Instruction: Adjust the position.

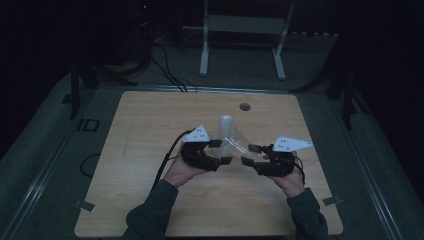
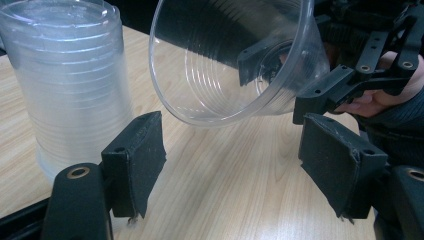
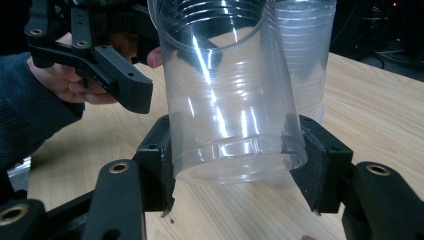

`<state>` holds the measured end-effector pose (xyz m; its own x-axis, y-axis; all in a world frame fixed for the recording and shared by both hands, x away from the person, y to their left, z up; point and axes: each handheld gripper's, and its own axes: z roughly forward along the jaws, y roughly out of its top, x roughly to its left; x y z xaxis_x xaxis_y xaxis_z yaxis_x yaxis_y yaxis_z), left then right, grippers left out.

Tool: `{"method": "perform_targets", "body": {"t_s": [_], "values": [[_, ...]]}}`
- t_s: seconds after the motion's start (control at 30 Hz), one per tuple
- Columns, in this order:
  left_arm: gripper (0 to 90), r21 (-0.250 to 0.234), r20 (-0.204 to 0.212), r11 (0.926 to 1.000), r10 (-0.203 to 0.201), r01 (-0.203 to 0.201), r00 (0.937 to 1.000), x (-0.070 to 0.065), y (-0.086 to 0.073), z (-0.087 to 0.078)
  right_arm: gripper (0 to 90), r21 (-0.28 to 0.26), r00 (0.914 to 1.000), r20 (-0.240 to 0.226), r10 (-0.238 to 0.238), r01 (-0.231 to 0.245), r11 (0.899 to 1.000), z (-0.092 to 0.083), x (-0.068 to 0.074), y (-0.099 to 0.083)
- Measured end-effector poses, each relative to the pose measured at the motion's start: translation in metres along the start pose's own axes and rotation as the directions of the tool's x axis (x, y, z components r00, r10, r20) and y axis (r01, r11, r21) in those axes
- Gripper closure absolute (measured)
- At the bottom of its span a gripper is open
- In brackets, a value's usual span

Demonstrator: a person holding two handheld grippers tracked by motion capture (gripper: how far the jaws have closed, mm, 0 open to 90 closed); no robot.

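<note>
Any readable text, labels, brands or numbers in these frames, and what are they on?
"ID": pale marking on the floor left of the table, as far as the dim high view lets it be read.
No print shows on the clear cup held in the right claw, on the stack of cups, or on the left claw.
The grey plates on the claws bear only dots, no text.
</note>
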<state>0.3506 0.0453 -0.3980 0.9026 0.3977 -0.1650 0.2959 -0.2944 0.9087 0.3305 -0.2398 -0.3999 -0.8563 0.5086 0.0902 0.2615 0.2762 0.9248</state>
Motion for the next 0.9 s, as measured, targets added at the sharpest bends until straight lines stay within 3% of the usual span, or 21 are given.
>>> {"method": "perform_targets", "body": {"t_s": [0.5, 0.9], "values": [[26.0, -0.027, 0.009, 0.9996, 0.012, -0.012, 0.9999, -0.004, 0.002, 0.001, 41.8, -0.071, 0.9982, -0.044, 0.041, -0.044, 0.996, -0.001, -0.004, -0.006], [25.9, -0.066, 0.029, 0.9978, -0.002, 0.004, 0.9996, -0.004, 0.003, 0.001, 41.8, -0.121, 0.9944, -0.09, 0.054, -0.065, 0.99, 0.001, -0.005, -0.011]]}}
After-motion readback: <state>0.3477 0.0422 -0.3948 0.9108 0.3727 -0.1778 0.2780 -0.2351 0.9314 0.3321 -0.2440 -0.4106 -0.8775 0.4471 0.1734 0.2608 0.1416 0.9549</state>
